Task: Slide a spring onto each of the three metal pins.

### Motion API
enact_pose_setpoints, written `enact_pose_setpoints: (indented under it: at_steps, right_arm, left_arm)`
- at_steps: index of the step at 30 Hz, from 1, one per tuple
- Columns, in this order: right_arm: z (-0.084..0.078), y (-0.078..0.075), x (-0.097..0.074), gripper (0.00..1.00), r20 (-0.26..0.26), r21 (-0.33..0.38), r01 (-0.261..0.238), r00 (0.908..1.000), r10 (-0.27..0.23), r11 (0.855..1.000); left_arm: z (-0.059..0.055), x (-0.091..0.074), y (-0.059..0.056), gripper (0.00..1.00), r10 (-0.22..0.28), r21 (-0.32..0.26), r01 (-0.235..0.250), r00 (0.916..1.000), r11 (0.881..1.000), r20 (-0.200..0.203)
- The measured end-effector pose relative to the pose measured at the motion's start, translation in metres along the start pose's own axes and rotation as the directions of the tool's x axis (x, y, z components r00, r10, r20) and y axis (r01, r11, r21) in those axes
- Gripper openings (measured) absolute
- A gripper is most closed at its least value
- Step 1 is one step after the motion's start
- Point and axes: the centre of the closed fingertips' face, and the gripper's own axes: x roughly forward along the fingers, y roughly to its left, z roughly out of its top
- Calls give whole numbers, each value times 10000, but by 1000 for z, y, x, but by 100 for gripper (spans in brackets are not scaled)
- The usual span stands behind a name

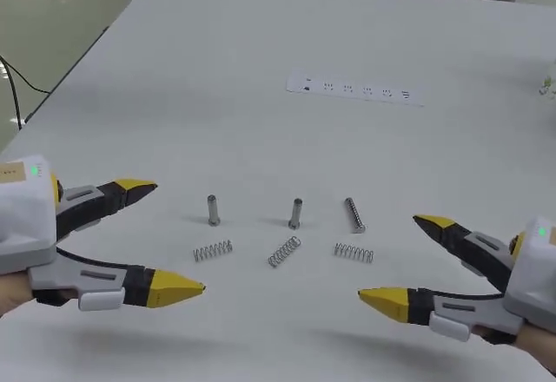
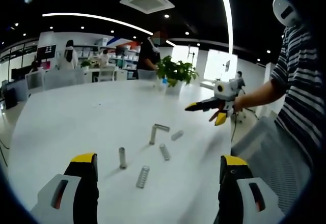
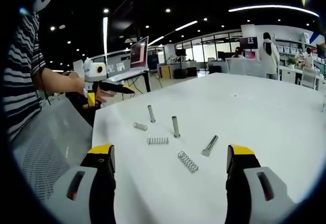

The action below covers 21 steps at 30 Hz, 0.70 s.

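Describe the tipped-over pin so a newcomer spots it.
On the white table, nearer the person than the power strip, three pins form a row. It is the pin closest to the right gripper, lying flat while the left pin and middle pin stand upright.

Both the left gripper (image 1: 176,237) and the right gripper (image 1: 389,258) were grey and black with yellow tips, the pins (image 1: 213,210) and springs (image 1: 213,251) silvery, the bench (image 1: 261,35) white, the person's shirt (image 2: 300,81) dark-and-white striped.

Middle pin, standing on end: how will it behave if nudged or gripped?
Probably tips easily: the middle pin stands on end, tall and narrow. Once down it would likely roll, being round. Smooth metal, so possibly slick in the jaws.
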Motion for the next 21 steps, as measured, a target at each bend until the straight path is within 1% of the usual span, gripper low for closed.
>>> enact_pose_setpoints:
  at_steps: [2, 7, 11, 15, 18, 21]
  right_arm:
    - [-2, 1, 0, 90, -69, 26, -35, 10000, 35, 10000]
    - [-8, 9, 1, 90, -294, -198, -187, 9994, 181, 9996]
    - [-8, 12, 2, 90, -370, -257, -276, 9990, 266, 9993]
    - [-7, 8, 4, 90, -458, -264, -279, 9986, 267, 9993]
    - [-7, 4, 5, 89, -748, -254, -234, 9970, 215, 9994]
    - [-5, -1, 6, 88, -840, -256, -187, 9963, 165, 9995]
  left_arm:
    - [0, 0, 0, 97, -1, 5, 1, 10000, 10000, -20]
    - [-1, -1, 1, 97, 35, -23, -35, 10000, 10000, 0]
    - [-2, -1, 0, 97, 15, -34, -15, 10000, 10000, -17]
    - [-3, -2, -1, 96, 13, -38, -13, 10000, 10000, -35]
    - [-4, -2, -1, 96, 25, -92, -26, 10000, 10000, -32]
    - [-6, -2, -3, 96, 1, -150, -2, 10000, 9999, -85]
